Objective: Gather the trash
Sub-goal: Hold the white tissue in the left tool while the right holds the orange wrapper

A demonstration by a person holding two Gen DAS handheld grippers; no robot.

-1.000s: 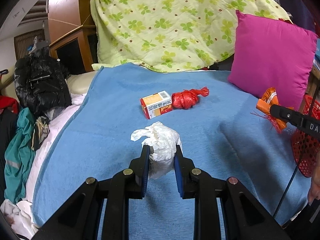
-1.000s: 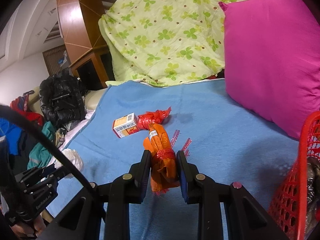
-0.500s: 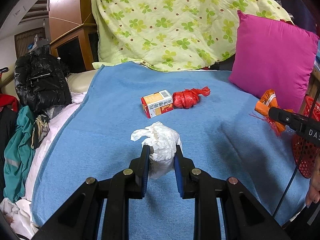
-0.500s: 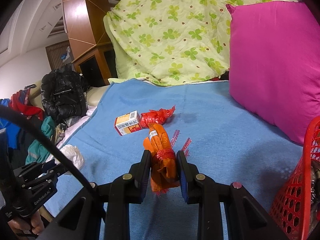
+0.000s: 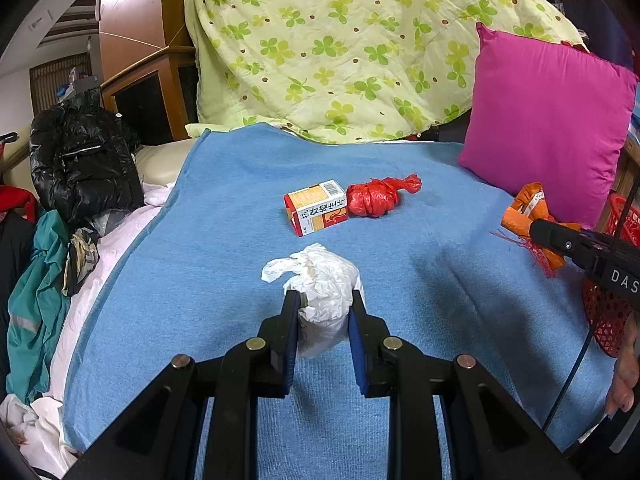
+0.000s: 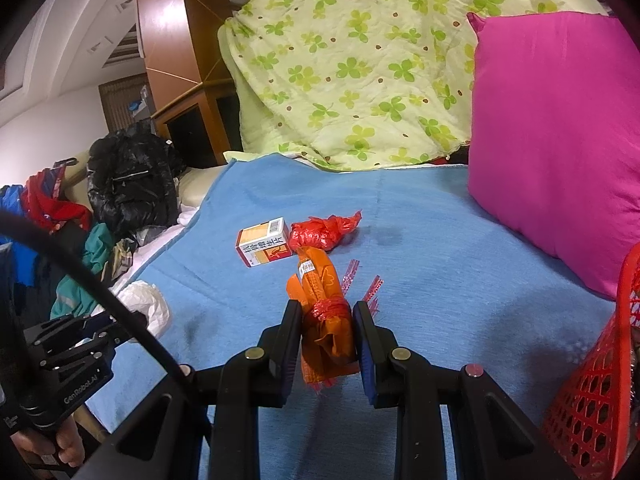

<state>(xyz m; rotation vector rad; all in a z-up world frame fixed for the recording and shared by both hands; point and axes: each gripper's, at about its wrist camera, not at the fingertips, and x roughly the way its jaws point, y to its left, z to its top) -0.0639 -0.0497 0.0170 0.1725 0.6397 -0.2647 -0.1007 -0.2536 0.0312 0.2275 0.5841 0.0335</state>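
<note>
My left gripper [image 5: 323,304] is shut on a crumpled white tissue [image 5: 320,280] and holds it over the blue blanket [image 5: 224,248]. My right gripper [image 6: 326,314] is shut on an orange wrapper tied with red mesh [image 6: 324,312], above the blanket's right side; it also shows in the left wrist view [image 5: 528,216]. An orange and white carton [image 5: 316,207] and a red crumpled bag [image 5: 376,198] lie side by side further back on the blanket. A red mesh basket [image 6: 596,380] stands at the right edge.
A magenta pillow [image 5: 548,120] leans at the back right. A green clover quilt [image 5: 344,40] is piled at the back. A black jacket [image 5: 84,160] and other clothes lie left of the blanket. A wooden cabinet [image 5: 148,92] stands behind.
Both grippers keep their hold. The right gripper has drifted slightly left and back, so less of the basket shows. The left gripper has barely moved.
</note>
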